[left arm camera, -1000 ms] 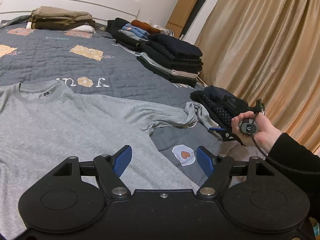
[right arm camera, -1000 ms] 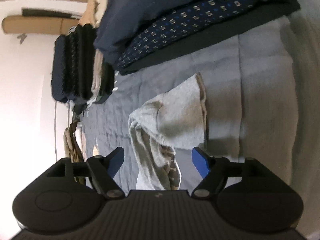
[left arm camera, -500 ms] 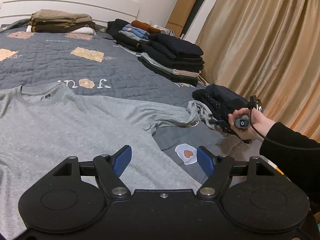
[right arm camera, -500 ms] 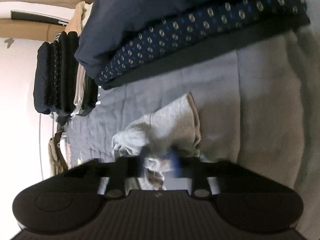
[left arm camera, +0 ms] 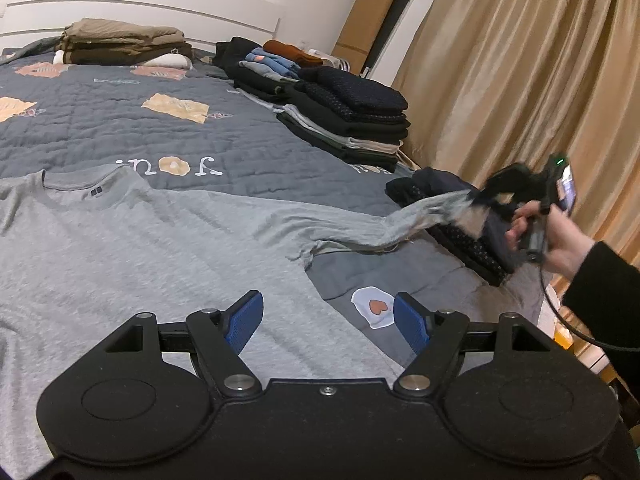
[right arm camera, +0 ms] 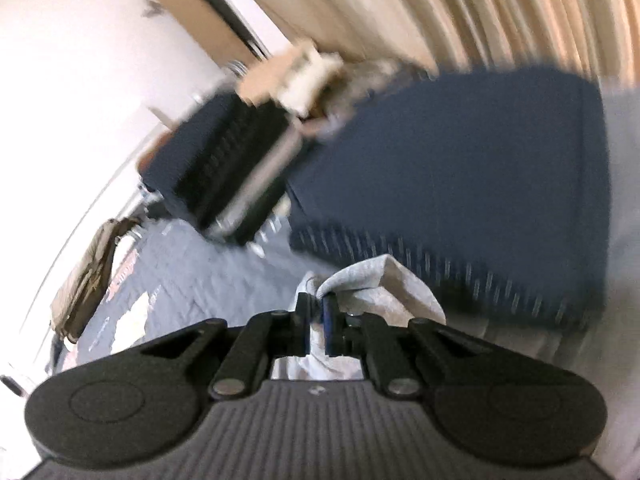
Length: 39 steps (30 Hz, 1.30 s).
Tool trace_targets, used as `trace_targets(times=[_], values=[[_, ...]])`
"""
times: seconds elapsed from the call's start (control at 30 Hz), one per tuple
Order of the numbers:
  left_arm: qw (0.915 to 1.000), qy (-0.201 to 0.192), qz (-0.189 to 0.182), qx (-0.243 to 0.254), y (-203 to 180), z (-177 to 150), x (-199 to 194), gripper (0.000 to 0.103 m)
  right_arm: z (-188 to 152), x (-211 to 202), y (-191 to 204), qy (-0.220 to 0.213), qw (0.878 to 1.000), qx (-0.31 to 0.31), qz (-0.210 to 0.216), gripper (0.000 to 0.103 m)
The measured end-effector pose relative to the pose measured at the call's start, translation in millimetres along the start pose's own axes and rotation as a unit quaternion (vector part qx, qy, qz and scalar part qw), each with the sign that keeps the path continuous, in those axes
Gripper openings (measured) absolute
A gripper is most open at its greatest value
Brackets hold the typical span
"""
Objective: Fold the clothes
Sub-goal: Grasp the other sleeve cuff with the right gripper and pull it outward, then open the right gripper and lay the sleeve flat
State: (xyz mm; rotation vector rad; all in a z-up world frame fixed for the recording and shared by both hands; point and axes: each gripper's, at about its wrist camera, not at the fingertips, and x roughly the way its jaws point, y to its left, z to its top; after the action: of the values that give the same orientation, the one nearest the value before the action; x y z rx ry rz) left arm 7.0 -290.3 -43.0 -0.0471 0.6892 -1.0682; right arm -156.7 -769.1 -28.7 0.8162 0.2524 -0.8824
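Left wrist view: left gripper (left arm camera: pixel 328 322) held with blue pads apart and nothing between them, hovering over the body of the grey T-shirt (left arm camera: pixel 152 248). Shirt spread flat on the grey quilt (left arm camera: pixel 132 132) ahead of and under the jaws, collar far ahead to the left. One sleeve (left arm camera: pixel 404 220) drawn out ahead and to the right of the jaws, lifted clear of the quilt at its far end. There, blurred, the right gripper (left arm camera: pixel 478 200) clamped on the sleeve's cuff, carried by a hand (left arm camera: pixel 556 236) in a black sleeve. Just behind that cuff, a small navy folded pile (left arm camera: pixel 460 236). Farther ahead, a taller stack of dark folded clothes (left arm camera: pixel 352 120); beyond it to the left, a tan and brown stack (left arm camera: pixel 120 42) by the white headboard (left arm camera: pixel 140 4). Gold curtain (left arm camera: pixel 520 80) off to the right.

Right wrist view, heavily blurred: right gripper (right arm camera: pixel 317 318) with jaws together, pinched on a bunch of grey sleeve fabric (right arm camera: pixel 376 284) that bulged ahead of and to the right of the tips and hung below them. Jaws just closed onto that cloth. Directly ahead of the tips, the navy folded pile (right arm camera: pixel 460 200); ahead and to the left, the dark stack (right arm camera: pixel 216 160); quilt (right arm camera: pixel 180 264) below left. Curtain (right arm camera: pixel 440 8) far ahead.
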Motion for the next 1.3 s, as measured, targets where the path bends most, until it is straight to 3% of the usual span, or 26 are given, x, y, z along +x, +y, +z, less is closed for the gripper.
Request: trace_targets(times=[0.13, 0.2, 0.37, 0.43, 0.57, 0.63, 0.73, 0.8, 0.9, 1.1, 1.23, 1.3], values=[[1.0000, -0.001, -0.002, 0.001, -1.3, 0.1, -0.5, 0.071, 22.0, -23.9, 18.0, -0.064, 0.991, -0.111, -0.034, 0.006], [1.0000, -0.001, -0.003, 0.003, -2.6, 0.2, -0.9, 0.071, 28.9, -22.9, 21.4, -0.074, 0.982, -0.159, -0.067, 0.006], [1.0000, 0.000, -0.007, 0.006, -6.9, -0.2, -1.0, 0.071, 33.4, 19.3, 6.1, 0.006, 0.972, -0.193, -0.136, 0.011], [0.9999, 0.001, -0.007, 0.008, -7.8, 0.0, -0.9, 0.071, 28.2, 30.4, -2.3, 0.037, 0.969, -0.197, -0.143, 0.016], [1.0000, 0.000, -0.008, 0.005, -6.4, 1.0, -0.3, 0.071, 21.0, 23.7, 2.8, 0.043, 0.974, -0.186, -0.119, 0.024], [1.0000, 0.001, -0.005, 0.004, -5.3, 0.6, 0.4, 0.072, 13.0, 12.1, 12.9, 0.033, 0.978, -0.185, -0.085, 0.035], [1.0000, 0.003, -0.002, 0.003, -3.8, 0.4, 2.0, 0.072, -9.5, 7.9, 35.6, 0.035, 0.975, -0.214, -0.038, 0.050], [1.0000, 0.003, -0.003, 0.003, -4.3, 0.4, 1.4, 0.072, -26.3, 13.5, 46.3, 0.056, 0.971, -0.231, -0.018, 0.053], [1.0000, 0.001, -0.003, 0.006, -5.5, 0.4, -0.3, 0.072, -52.0, 35.9, 54.5, 0.095, 0.967, -0.237, -0.002, 0.053], [1.0000, -0.001, 0.001, 0.001, 0.4, 0.8, -1.3, 0.073, -84.0, 85.0, 50.1, 0.141, 0.962, -0.232, -0.022, 0.053], [1.0000, -0.002, 0.009, -0.001, 9.0, 3.1, -3.0, 0.073, -91.9, 91.1, 42.2, 0.150, 0.962, -0.222, -0.043, 0.053], [0.9997, -0.006, 0.022, 0.001, 18.1, 6.8, -6.1, 0.073, -91.3, 83.0, 44.0, 0.136, 0.968, -0.211, -0.024, 0.053]])
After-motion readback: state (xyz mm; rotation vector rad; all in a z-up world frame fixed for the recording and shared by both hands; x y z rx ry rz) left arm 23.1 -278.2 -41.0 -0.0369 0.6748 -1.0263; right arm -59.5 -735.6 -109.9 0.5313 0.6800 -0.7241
